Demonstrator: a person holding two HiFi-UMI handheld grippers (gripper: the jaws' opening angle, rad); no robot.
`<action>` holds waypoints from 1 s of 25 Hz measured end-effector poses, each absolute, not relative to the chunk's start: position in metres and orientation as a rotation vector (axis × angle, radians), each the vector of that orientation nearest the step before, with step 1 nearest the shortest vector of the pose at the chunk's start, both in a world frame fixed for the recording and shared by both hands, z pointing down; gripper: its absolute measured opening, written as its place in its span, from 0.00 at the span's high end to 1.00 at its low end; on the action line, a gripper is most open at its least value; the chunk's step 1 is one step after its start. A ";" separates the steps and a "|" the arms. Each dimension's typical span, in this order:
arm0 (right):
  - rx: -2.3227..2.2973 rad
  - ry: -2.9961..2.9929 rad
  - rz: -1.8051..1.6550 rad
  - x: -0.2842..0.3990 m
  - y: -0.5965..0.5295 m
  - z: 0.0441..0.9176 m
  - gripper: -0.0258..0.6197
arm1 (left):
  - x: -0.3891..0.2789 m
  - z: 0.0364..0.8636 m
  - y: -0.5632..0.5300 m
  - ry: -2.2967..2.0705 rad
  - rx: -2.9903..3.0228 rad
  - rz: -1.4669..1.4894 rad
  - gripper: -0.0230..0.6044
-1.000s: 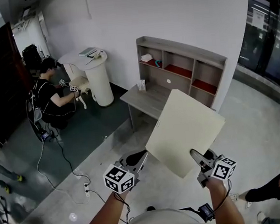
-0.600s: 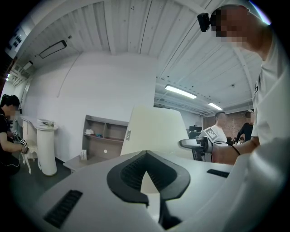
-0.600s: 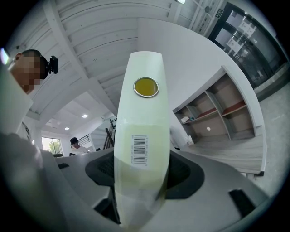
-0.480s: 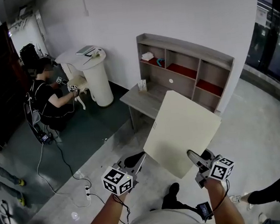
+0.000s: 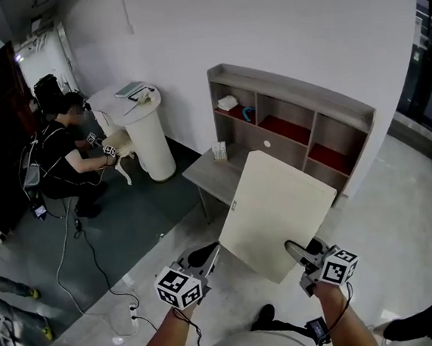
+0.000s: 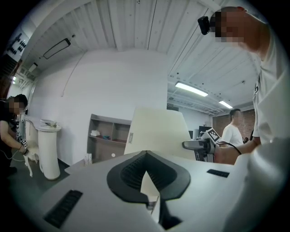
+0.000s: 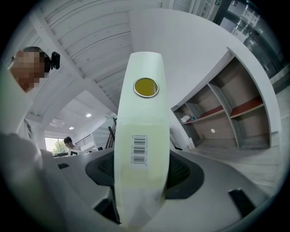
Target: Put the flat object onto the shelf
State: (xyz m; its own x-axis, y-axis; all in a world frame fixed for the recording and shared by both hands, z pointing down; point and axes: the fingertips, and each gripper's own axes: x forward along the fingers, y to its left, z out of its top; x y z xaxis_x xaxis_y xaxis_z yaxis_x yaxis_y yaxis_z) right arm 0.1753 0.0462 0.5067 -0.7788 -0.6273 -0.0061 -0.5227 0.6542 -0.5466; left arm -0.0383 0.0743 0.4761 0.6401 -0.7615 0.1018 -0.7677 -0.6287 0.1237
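A flat cream board [image 5: 280, 208] hangs tilted in the air in front of me, and both grippers hold it by its near edge. My left gripper [image 5: 210, 253] is shut on the near-left corner; in the left gripper view a sliver of the board [image 6: 156, 129] sits between its jaws [image 6: 146, 181]. My right gripper [image 5: 295, 247] is shut on the near-right edge. In the right gripper view the board [image 7: 141, 113] shows edge-on, with a barcode label and a yellow disc. The grey shelf unit [image 5: 294, 98] with open compartments stands ahead against the white wall.
A grey desk top [image 5: 212, 172] juts from the shelf unit and carries a small box [image 5: 219, 152]. To the left stand a white round pedestal table [image 5: 148, 137] and a crouching person [image 5: 58, 153]. Cables [image 5: 95, 256] trail on the floor. Another person's leg [image 5: 424, 323] shows at bottom right.
The shelf unit looks a little larger and nearer than before. The board, still gripped by both grippers, has shifted slightly left and down in the head view.
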 end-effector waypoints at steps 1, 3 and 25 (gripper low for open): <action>-0.941 2.679 -0.798 0.180 0.033 0.507 0.52 | -0.033 0.474 0.060 -1.268 2.702 0.059 0.94; -0.943 2.681 -0.805 0.189 0.009 0.506 0.52 | -0.022 0.472 0.035 -1.263 2.705 0.058 0.94; -0.900 2.717 -0.775 0.205 -0.157 0.506 0.52 | 0.005 0.479 -0.129 -1.250 2.714 0.054 0.94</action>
